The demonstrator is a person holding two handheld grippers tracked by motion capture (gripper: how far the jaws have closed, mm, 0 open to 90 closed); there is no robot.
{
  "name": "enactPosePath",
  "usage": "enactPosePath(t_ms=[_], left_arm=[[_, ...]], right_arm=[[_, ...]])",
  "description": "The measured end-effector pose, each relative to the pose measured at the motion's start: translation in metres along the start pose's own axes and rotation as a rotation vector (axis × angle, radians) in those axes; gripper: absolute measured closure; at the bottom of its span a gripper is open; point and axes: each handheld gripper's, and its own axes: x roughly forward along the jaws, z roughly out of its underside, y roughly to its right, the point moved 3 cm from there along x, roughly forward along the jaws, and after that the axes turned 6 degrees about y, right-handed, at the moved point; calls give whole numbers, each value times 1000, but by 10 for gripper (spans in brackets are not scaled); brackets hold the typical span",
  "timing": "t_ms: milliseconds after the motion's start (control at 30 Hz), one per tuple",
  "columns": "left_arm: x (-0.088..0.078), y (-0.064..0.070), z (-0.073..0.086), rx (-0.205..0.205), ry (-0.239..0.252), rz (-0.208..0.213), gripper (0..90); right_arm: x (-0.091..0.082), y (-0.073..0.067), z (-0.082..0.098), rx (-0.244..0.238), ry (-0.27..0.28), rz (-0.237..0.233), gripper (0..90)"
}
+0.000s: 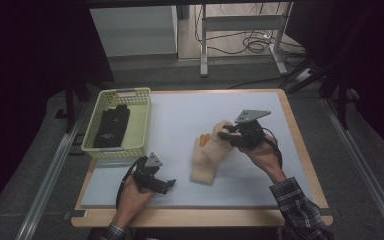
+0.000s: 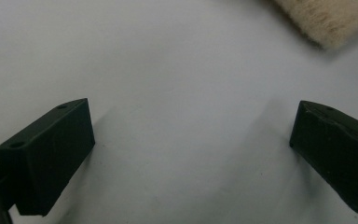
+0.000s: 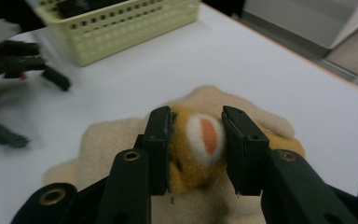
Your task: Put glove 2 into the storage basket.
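A cream plush toy (image 1: pixel 206 157) with an orange-yellow head lies on the white table top, right of centre. My right gripper (image 1: pixel 224 134) is shut on its head; in the right gripper view the two black jaws of this gripper (image 3: pixel 196 128) press on both sides of the orange-and-white face (image 3: pixel 206 134), with the cream body (image 3: pixel 116 135) spread below. My left gripper (image 1: pixel 169 186) rests low near the table's front left. Its jaws stand wide open over bare table (image 2: pixel 191 154), nothing between them. A corner of the plush toy (image 2: pixel 331 18) shows at the top right of the left gripper view.
A pale yellow-green basket (image 1: pixel 141 120) stands at the table's far left with a black object (image 1: pixel 112 126) inside; the basket (image 3: pixel 121 28) also appears in the right gripper view behind the left gripper (image 3: pixel 30 107). Wooden table edges (image 1: pixel 300 145) border the white mat.
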Motion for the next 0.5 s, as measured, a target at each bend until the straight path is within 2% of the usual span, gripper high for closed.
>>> enactPosePath(t_ms=[133, 200, 367, 433, 500], left_arm=[[0, 0, 0, -2, 2, -1, 0], [0, 1, 0, -8, 7, -1, 0], [0, 0, 0, -3, 3, 0, 0], [0, 0, 0, -3, 3, 0, 0], [0, 0, 0, -3, 3, -1, 0]], right_arm=[[18, -23, 2, -45, -34, -87, 629], [29, -31, 7, -68, -55, -110, 628], [55, -39, 29, -98, -123, -128, 597], [63, -41, 39, -108, -142, -117, 534], [67, -42, 45, -94, -142, -121, 431]])
